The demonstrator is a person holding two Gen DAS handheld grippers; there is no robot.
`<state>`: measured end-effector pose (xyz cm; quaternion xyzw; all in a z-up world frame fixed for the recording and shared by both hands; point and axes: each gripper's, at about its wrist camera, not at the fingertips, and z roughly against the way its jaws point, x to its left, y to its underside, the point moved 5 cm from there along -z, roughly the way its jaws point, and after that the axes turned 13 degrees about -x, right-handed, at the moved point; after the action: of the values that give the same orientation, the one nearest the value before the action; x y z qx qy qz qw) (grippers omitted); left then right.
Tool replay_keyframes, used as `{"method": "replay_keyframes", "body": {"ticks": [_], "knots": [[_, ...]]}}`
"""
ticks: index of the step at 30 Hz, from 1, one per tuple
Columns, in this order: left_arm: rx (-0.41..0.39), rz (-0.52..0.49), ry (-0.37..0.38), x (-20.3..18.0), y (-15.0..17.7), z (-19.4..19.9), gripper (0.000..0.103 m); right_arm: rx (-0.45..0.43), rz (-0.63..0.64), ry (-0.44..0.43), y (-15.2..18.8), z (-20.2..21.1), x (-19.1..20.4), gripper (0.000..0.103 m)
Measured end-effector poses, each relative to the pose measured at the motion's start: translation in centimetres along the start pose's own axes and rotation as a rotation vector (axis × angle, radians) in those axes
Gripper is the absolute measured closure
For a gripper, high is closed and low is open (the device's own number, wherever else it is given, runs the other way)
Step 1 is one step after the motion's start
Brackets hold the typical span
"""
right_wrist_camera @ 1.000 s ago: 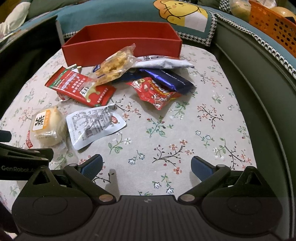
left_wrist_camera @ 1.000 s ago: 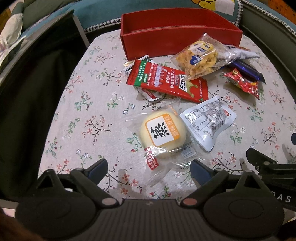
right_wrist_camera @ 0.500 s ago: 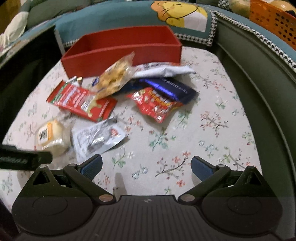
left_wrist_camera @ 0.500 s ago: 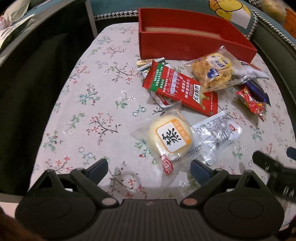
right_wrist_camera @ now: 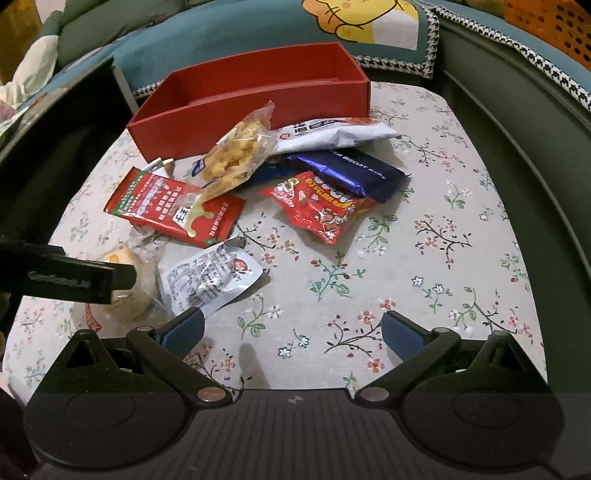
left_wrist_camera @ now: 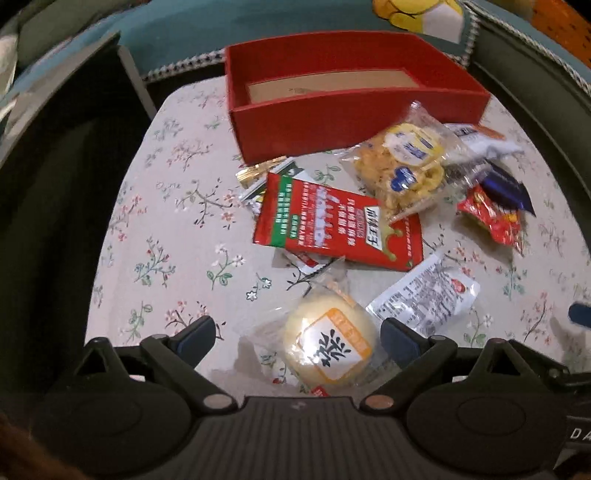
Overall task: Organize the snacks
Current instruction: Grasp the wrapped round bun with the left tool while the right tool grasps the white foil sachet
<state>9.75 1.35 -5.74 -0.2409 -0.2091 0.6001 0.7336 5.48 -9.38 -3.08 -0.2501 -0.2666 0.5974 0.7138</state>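
Snack packets lie on a floral tablecloth [left_wrist_camera: 173,236] in front of an empty red box [left_wrist_camera: 332,122] [right_wrist_camera: 258,107]. My left gripper [left_wrist_camera: 297,332] is open, its fingers on either side of a round yellow bun in clear wrap [left_wrist_camera: 328,347]. Beyond it lie a red flat packet [left_wrist_camera: 332,225], a yellow crisp bag [left_wrist_camera: 402,170], a silver-white pouch [left_wrist_camera: 424,299] and a small red candy bag [left_wrist_camera: 491,218]. My right gripper [right_wrist_camera: 293,332] is open and empty over bare cloth, the silver-white pouch [right_wrist_camera: 210,277] by its left finger. A dark blue biscuit pack [right_wrist_camera: 347,170] and white packet [right_wrist_camera: 332,133] lie ahead.
A dark chair or panel [left_wrist_camera: 55,184] borders the table's left side. A green sofa edge [right_wrist_camera: 517,129] curves along the right, with a cartoon cushion [right_wrist_camera: 369,22] behind the box. The left gripper's body [right_wrist_camera: 66,277] crosses the left of the right wrist view.
My left gripper has moved forward and right so the bun now sits between its open fingers. My right gripper has edged forward toward the pouch.
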Motion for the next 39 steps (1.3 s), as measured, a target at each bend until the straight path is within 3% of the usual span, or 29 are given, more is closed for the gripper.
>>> {"method": "replay_keyframes", "body": {"ticks": [5,10,13,16,19,21,24,26,29,33,36,39], "knots": [[0.057,0.228,-0.053,1.5,0.7,-1.6,0.000,0.011,0.001,-0.005,0.0,-0.5,0.6,0.000],[0.034,0.324,-0.145,2.8,1.4,0.6,0.000,0.011,0.002,-0.020,0.0,-0.3,0.7,0.000],[0.021,0.388,-0.149,2.5,1.0,0.9,0.000,0.002,-0.003,-0.032,-0.3,-0.1,0.8,0.000],[0.072,0.374,-0.161,1.5,1.1,-0.9,0.000,-0.017,0.004,-0.045,-0.5,0.6,0.9,0.000],[0.174,0.379,-0.152,0.6,2.9,-3.5,0.000,-0.041,-0.001,-0.038,-0.9,1.3,0.4,0.000],[0.150,0.324,-0.172,0.3,3.4,-3.6,0.000,-0.051,-0.013,-0.038,-1.2,1.7,-0.1,0.000],[0.154,0.346,-0.159,1.2,3.4,-2.7,0.000,-0.068,-0.022,-0.041,-1.5,2.3,-0.5,0.001],[0.150,0.345,-0.165,2.5,3.4,-2.0,0.017,-0.073,-0.032,-0.043,-1.7,2.5,-0.7,0.001],[0.149,0.361,-0.146,4.4,3.9,-1.7,0.018,-0.052,-0.057,-0.045,-1.6,2.1,-0.9,0.002],[0.104,0.284,-0.143,4.8,4.9,-1.1,0.018,-0.016,-0.121,-0.070,-1.8,1.3,-0.4,0.003],[0.079,0.232,-0.119,4.6,4.8,-1.1,0.018,0.054,-0.214,-0.127,-1.9,-0.3,0.9,0.003],[0.082,0.244,-0.092,5.2,4.7,-1.4,0.018,0.105,-0.218,-0.106,-1.8,-2.4,2.8,0.004]]}}
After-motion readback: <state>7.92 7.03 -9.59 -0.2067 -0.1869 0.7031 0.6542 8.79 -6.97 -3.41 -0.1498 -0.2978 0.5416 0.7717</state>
